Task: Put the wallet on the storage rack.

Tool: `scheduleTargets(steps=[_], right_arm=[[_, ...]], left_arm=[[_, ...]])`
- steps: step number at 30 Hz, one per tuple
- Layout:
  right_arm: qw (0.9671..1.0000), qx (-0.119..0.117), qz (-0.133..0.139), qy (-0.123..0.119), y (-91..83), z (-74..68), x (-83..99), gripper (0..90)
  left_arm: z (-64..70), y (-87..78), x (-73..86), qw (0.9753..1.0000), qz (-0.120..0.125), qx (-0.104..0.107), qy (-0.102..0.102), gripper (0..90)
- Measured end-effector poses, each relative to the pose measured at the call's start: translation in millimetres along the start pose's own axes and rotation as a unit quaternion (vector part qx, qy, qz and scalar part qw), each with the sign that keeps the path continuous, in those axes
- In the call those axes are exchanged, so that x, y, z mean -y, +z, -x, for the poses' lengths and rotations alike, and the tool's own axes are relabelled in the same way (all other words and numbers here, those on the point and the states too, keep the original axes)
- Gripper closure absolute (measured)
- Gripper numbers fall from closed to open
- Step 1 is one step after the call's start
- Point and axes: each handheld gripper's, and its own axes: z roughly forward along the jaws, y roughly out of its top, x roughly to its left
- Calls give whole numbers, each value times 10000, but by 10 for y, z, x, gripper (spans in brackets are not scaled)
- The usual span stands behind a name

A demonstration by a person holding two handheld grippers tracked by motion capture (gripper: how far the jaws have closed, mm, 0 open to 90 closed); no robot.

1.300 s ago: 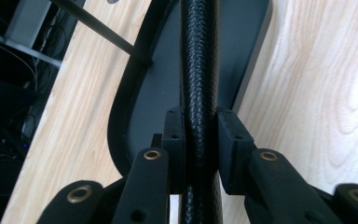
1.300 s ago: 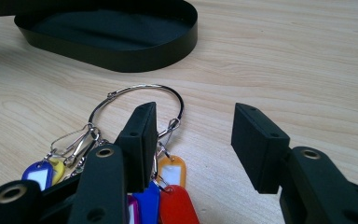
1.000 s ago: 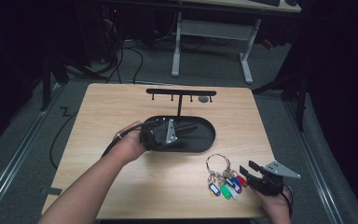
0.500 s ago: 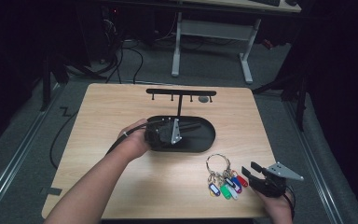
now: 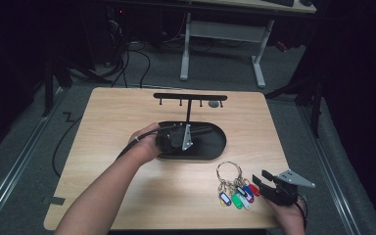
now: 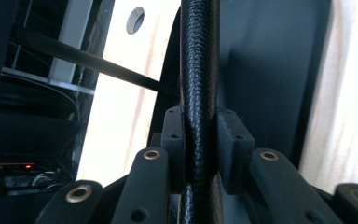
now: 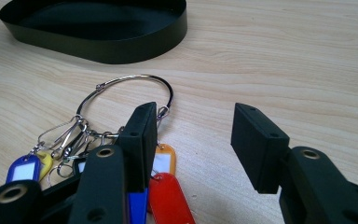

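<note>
My left gripper [image 5: 198, 133] lies over the black oval tray [image 5: 215, 149] of a key stand, held by a hand from the left. Its jaws are shut on a black textured rod [image 6: 199, 70] that runs straight away between them. The stand's thin post [image 5: 188, 111] carries a bar with hooks [image 5: 190, 96]. At the table's front right, my right gripper [image 5: 260, 177] [image 7: 193, 135] stands open and low. A key ring [image 7: 130, 93] with coloured tags [image 5: 237, 196] lies just to its left, and one jaw overlaps the tags.
A small grey disc [image 5: 214, 104] rests on the wooden table [image 5: 117, 122] by the hook bar. Bare wood [image 7: 284, 60] stretches between the tray and the right gripper. Desk legs and cables stand on the floor beyond the far edge.
My left gripper has slid a little to the right over the tray, still shut on the rod. The right gripper has hardly moved.
</note>
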Motion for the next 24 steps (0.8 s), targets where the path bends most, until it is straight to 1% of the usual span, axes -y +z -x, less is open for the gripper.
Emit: scheduleTargets(steps=[1,2,4,5,7,8,12,14,15,19,22,24], right_arm=[[10000,2,9,5,-10,-3,0,510],[10000,15,38,-37,-21,0,-1,510],[10000,15,69,-12,-42,6,-4,510],[10000,18,70,2,-45,8,-5,510],[10000,-4,84,-12,-47,9,-7,510],[10000,-13,91,-27,-51,2,-9,510],[9999,-37,106,-55,-52,-5,-15,510],[9999,-39,104,-38,-46,1,-15,510],[9999,-41,106,-9,-44,7,-19,510],[9999,-41,107,-16,-38,10,-22,510],[9999,-51,103,-35,-35,-1,-22,510],[9999,-60,89,-39,-34,-10,-20,510]], left_arm=[[8,16,-1,10000,-46,-35,44,752],[11,27,-1,10000,-67,-40,31,752],[19,47,3,10000,-55,-50,11,752],[23,56,3,9999,-62,-70,49,752],[23,84,-1,9999,-78,-74,47,752],[17,101,0,9999,-75,-89,91,752],[-22,174,-2,9999,-53,-80,114,753],[-40,214,3,10000,-21,-37,66,752],[-48,231,9,10000,-30,-33,61,752],[-74,293,38,10000,-74,-23,44,752],[-77,330,55,10000,-38,-7,64,752],[-75,350,55,9999,-58,-12,102,752]])
